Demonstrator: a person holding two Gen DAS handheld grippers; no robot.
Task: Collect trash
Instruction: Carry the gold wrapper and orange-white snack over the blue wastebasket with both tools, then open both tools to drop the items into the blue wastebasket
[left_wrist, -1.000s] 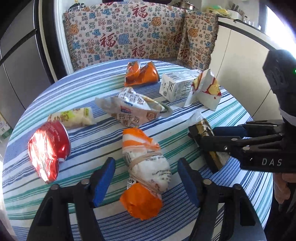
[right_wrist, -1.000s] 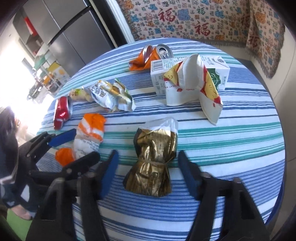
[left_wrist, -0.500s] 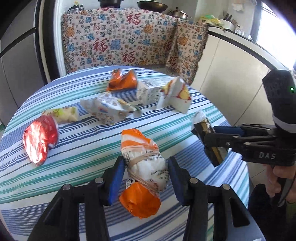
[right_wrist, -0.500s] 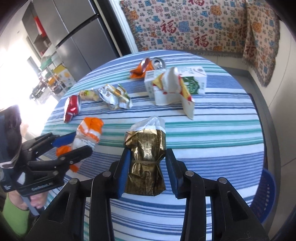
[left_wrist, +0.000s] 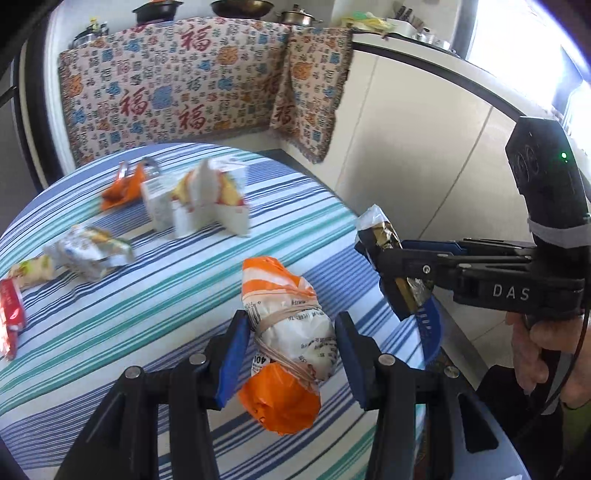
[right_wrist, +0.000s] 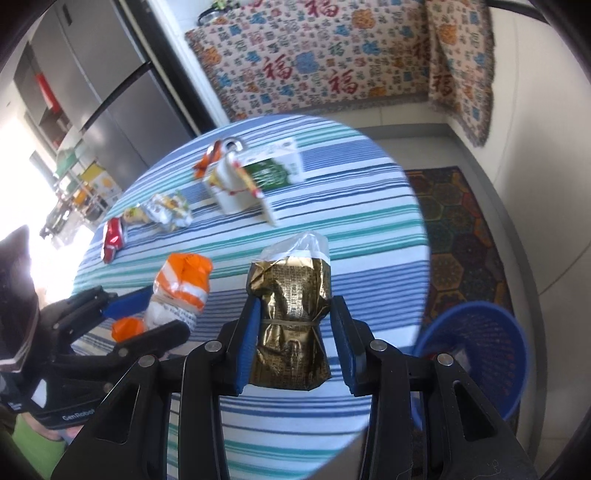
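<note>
Each hand carries one piece of rubbish, which looks like a two-at-a-time way of clearing the round striped table (right_wrist: 388, 229). The left gripper (left_wrist: 290, 338) has its blue pads pressed against both sides of the orange-and-white bag (left_wrist: 286, 325), a crumpled packet bound with a rubber band, and holds it at the waist where the band keeps it compact; it appears lifted above the table's near edge. The right gripper (right_wrist: 295, 332) is likewise clamped on the gold foil bag (right_wrist: 290, 314), also banded at the middle, gripped there probably because the narrow waist gives the pads firm purchase. That bag hangs over the table's near rim, on the side nearest the blue mesh basket (right_wrist: 476, 347), which stands on the floor just beyond the table's edge and is the likely place for both bags to be dropped. By my count, six more pieces lie on the table: one crushed orange can (left_wrist: 123, 184) at the far side, one white milk carton (left_wrist: 162, 203) beside it, one white folded wrapper (left_wrist: 207, 206) leaning against the carton, one silvery crumpled packet (left_wrist: 92, 254) toward the table's left, one small yellowish packet (left_wrist: 31, 269) just left of that, and one red crushed can (right_wrist: 112, 240) at the left rim. That makes eight items in all, so the collecting seems to be at an early stage.
</note>
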